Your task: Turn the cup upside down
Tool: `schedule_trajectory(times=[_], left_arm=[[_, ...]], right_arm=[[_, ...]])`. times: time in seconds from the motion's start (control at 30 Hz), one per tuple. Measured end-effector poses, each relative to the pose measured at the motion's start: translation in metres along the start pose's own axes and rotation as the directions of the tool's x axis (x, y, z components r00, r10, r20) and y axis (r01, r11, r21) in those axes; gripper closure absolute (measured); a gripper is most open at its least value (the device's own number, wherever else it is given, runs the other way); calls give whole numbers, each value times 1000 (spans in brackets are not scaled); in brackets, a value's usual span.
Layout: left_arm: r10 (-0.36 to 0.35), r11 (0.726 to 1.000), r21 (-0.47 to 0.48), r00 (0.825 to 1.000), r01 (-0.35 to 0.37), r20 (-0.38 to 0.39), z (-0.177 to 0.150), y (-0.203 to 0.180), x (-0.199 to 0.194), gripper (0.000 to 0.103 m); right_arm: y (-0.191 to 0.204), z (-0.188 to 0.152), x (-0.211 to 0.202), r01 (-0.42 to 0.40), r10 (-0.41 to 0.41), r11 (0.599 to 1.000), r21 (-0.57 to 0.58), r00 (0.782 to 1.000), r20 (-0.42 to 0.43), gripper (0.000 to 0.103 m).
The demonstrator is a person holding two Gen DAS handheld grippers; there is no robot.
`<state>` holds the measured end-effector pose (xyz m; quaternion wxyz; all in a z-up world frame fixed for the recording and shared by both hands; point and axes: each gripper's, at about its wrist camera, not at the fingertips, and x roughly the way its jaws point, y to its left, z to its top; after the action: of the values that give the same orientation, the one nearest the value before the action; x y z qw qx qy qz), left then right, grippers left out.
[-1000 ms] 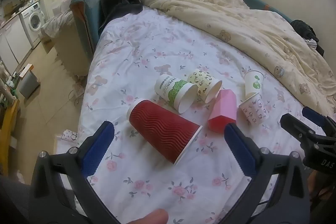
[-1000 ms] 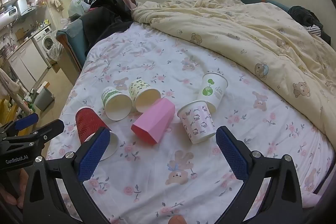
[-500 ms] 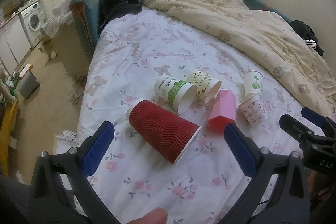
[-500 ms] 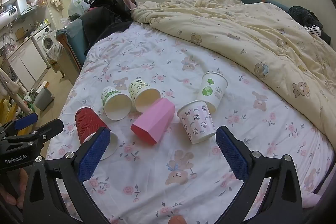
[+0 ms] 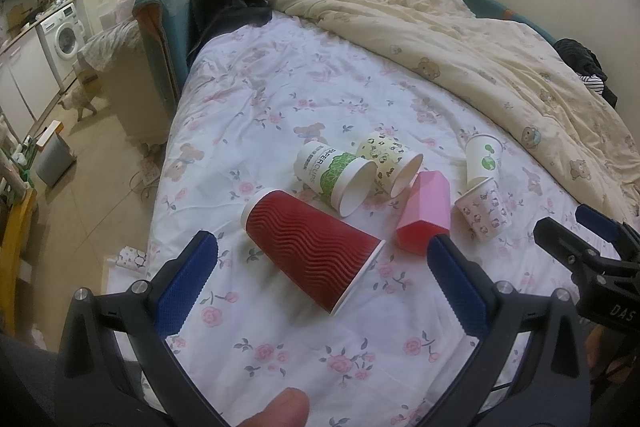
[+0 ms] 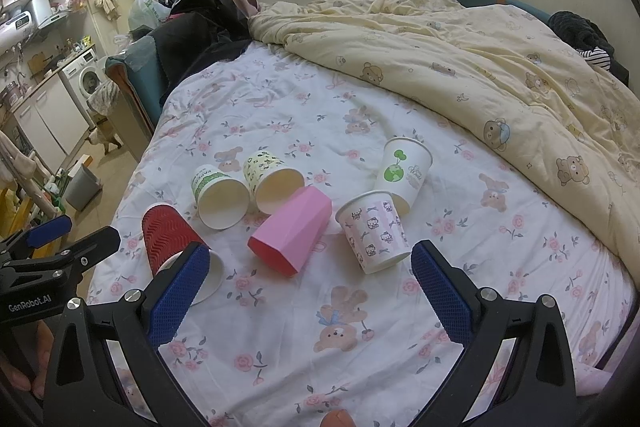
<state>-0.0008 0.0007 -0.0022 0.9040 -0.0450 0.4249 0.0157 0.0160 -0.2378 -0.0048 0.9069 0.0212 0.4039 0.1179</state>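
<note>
Six cups lie in a loose cluster on the bed's floral white sheet [image 6: 360,99], all tipped on their sides. Farthest left is the ribbed red paper cup [image 5: 310,247], its white-lined mouth turned toward the near edge. At its one o'clock sits the white paper cup with a green band [image 5: 334,175], printed "PAPERCUPS" along its wall, and touching that one is the pale yellow panda-print paper cup [image 5: 390,161]. Next comes the faceted pink plastic cup [image 5: 424,213], base toward the camera, then the small pink-and-white cat-print paper cup [image 6: 374,235], and behind it, at its one o'clock, the white paper cup with a green globe logo [image 6: 402,173].

The left gripper [image 5: 320,287] hangs low over the near edge of the bed, jaws spread wide and holding nothing; the red cup lies just ahead between its blue pads, slightly toward twelve o'clock. Its black body reads "GenRobot.AI" in the right wrist view. The right gripper [image 6: 308,291] is likewise spread and empty, with the pink cup and the cat-print cup just beyond its fingertips at twelve o'clock. Its side shows the letters "DAS" in the left wrist view. A cream bear-print duvet [image 6: 500,67] is heaped at the right.
</note>
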Motion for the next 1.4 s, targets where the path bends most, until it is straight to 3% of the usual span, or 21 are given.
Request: schedule_trajectory(times=[1.4], left_arm=[[-11, 1000, -17, 1000, 11, -18, -5, -1, 4, 0]], right_arm=[[1, -2, 4, 3, -3, 1000, 3, 1000, -19, 0]])
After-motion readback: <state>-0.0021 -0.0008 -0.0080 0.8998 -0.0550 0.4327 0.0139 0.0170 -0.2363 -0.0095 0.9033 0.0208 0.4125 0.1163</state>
